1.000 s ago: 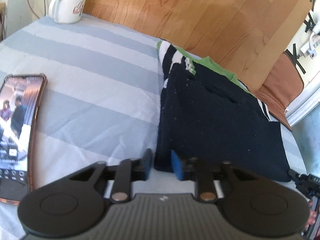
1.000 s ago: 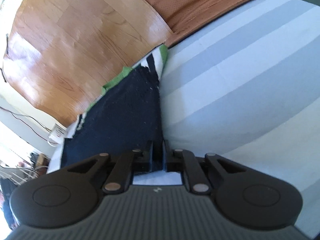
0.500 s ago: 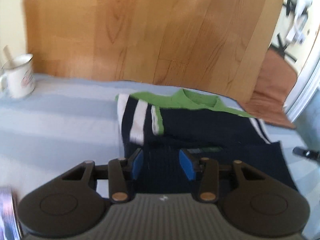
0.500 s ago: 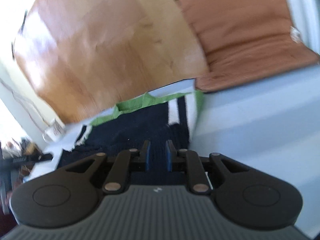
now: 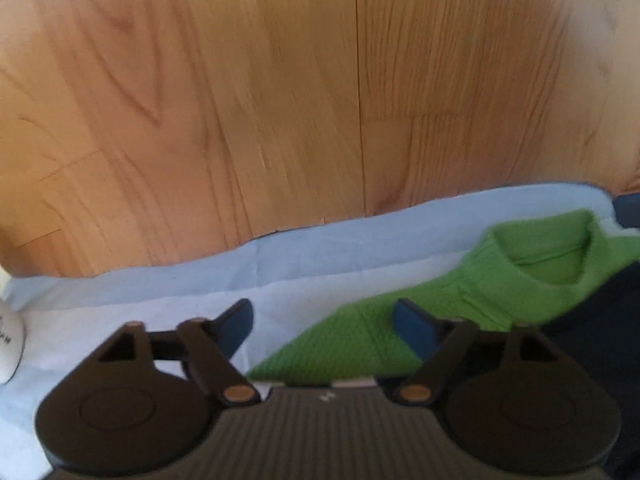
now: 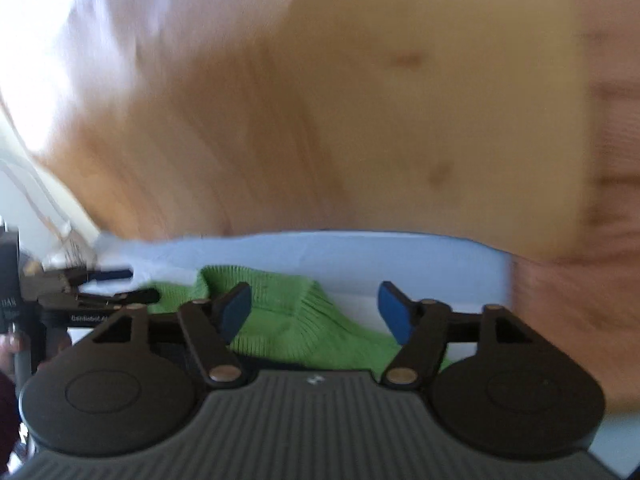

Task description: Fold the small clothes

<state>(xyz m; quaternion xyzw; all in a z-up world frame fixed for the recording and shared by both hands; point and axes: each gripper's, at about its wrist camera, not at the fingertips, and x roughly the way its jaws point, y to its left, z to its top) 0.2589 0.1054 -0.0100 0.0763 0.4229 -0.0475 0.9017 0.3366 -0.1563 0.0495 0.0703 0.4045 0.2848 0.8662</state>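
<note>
Below both grippers' just-opened jaws lies the green-collared sweater [image 5: 460,292], unpinched.

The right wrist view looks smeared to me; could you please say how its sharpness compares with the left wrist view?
Right wrist view: heavy motion blur smears the wooden board, with washed-out glare at upper left; the green knitted collar and right tongs stay fairly crisp. Left wrist view: milder blur, wood grain on the board readable, fisheye bending the pale blue sheet's edge.
</note>
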